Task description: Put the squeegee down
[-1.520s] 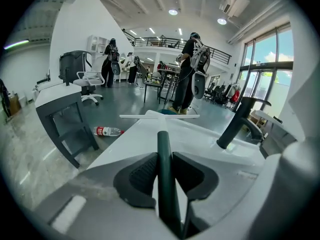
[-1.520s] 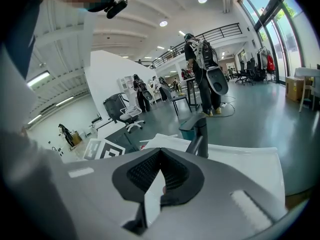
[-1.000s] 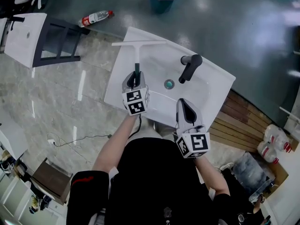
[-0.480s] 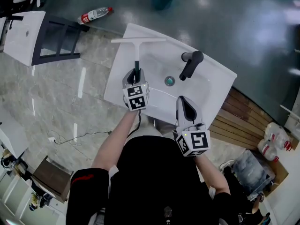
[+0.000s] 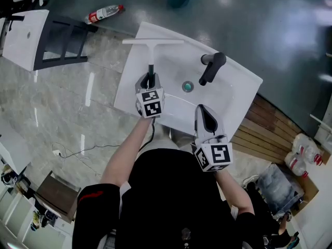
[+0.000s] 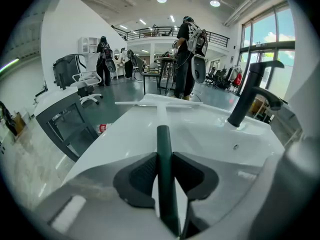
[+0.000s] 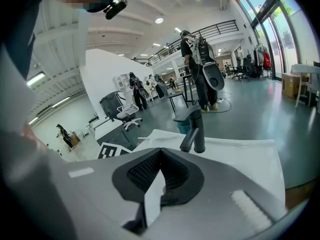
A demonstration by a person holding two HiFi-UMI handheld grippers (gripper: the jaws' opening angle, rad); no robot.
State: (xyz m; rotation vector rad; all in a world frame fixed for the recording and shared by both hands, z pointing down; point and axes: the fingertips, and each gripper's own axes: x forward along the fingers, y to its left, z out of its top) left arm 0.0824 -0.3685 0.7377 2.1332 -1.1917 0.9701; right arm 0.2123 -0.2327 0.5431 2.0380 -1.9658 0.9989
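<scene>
The left gripper [image 5: 150, 81] clamps the dark-handled white T-shaped squeegee [image 5: 152, 42] over the white ceramic basin [image 5: 236, 95]; the right gripper [image 5: 207, 117] is clenched, empty. Print on the red-labelled plastic bottle [image 5: 104, 13] is unreadable.

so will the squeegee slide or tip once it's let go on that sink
Probably stiff: the squeegee holds straight from the left claw. Its wide blade should stop rolling. On the glossy sink it may slide a little.
</scene>
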